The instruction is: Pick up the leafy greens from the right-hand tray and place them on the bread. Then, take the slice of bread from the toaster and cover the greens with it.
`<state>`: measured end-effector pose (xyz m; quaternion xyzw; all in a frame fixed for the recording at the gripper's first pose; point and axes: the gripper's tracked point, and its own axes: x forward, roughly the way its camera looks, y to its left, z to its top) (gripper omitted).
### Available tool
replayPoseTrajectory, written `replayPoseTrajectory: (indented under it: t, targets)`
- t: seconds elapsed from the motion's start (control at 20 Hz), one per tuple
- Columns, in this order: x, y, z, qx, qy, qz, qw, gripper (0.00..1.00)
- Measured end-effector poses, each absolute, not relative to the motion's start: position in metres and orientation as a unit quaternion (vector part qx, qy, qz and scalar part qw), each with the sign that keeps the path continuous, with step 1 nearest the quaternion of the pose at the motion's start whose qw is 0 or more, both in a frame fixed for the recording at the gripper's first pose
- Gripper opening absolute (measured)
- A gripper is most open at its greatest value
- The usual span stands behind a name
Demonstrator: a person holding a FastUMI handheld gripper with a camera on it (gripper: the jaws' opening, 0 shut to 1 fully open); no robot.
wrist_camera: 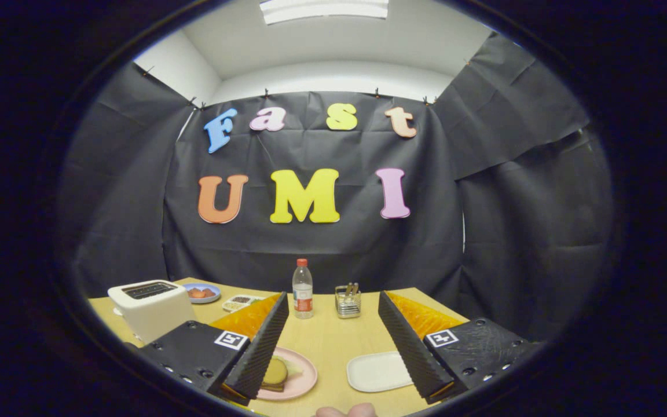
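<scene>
Tongs (pixel 333 347) agape, bottle (pixel 302 289) beyond

The light wooden counter (pixel 327 341) carries a white toaster (pixel 151 307), a pink plate (pixel 304 376) and a white tray (pixel 377 370). Farther back stand a water bottle (pixel 302 289), a wire holder (pixel 348 302), a blue plate (pixel 201 293) and a small divided dish (pixel 241 302).

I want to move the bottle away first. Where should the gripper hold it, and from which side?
Hold the bottle around its round body near the label, coming straight from the front. It stands upright beyond the open gripper, and the wire holder stands close at its right, so a side approach looks cramped.
</scene>
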<state>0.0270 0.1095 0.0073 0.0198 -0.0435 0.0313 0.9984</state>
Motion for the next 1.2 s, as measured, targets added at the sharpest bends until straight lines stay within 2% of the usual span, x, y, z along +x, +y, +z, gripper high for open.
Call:
replayPoseTrajectory:
  t: [0.4,1.2]
  targets:
    - [0.002,0.099,0.022,0.024,-0.07,0.031,0.997,0.95]
    - [0.001,0.112,0.019,0.021,-0.067,0.048,0.996,0.95]
